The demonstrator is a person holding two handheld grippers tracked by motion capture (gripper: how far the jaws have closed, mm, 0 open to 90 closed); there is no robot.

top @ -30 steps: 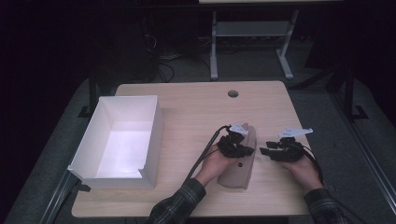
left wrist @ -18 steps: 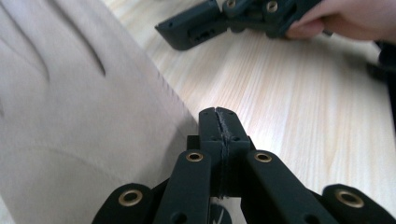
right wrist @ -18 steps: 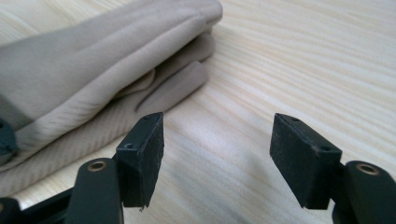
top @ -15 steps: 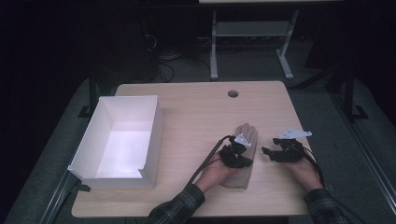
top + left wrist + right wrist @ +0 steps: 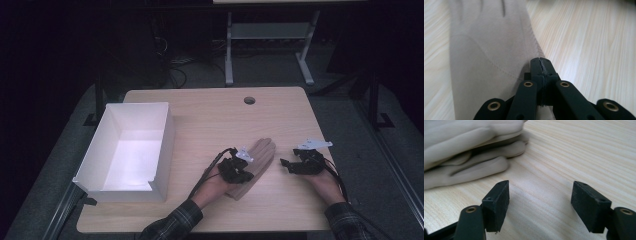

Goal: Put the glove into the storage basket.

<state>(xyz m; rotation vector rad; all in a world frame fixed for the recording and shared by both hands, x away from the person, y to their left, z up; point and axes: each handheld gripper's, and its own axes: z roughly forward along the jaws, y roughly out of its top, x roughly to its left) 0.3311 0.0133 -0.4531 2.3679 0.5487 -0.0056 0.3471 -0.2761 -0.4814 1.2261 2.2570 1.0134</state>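
Dragged nearer the white box (image 5: 131, 150), the soft beige glove (image 5: 259, 159) lies flat — left gripper (image 5: 541, 65) pinches its edge; right gripper (image 5: 540, 202) gapes wide beside it, touching nothing.

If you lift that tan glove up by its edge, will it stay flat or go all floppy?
Probably floppy. The tan glove looks like soft, thin fabric with stitched seams, and its fingers lie limp and squashed on the table. It likely weighs little, so the left gripper, shut at its edge, should lift it easily. It won't roll.
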